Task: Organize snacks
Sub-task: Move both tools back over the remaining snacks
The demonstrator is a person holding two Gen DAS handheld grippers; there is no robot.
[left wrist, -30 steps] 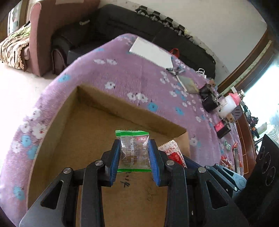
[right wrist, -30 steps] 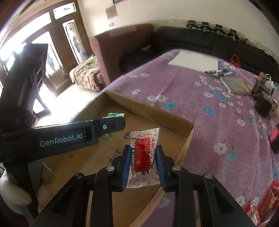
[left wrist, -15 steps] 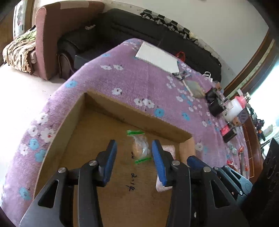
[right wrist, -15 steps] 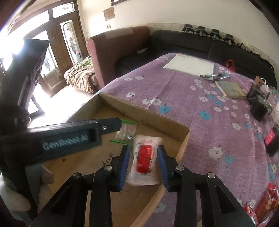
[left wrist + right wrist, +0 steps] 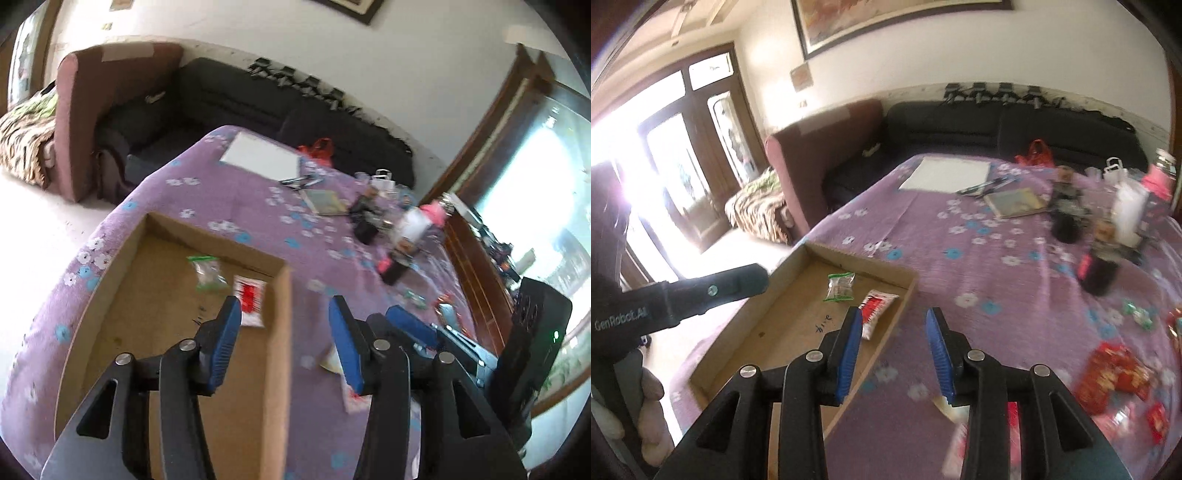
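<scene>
Lying in box (image 5: 905, 291): one green-edged packet (image 5: 841, 287), one red-white packet (image 5: 873, 308).

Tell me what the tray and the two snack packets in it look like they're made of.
Tray: brown corrugated cardboard, matte, raw cut edges. Green-edged packet: clear glossy plastic film, since the contents show through. Red-and-white packet: probably printed plastic film, opaque with a crimped end, though blur leaves it open.

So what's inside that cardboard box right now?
Two snack packets lie on the floor of the cardboard box: a clear packet with green edges and a white and red packet beside it. A blue pad covers that packet's near end.
</scene>
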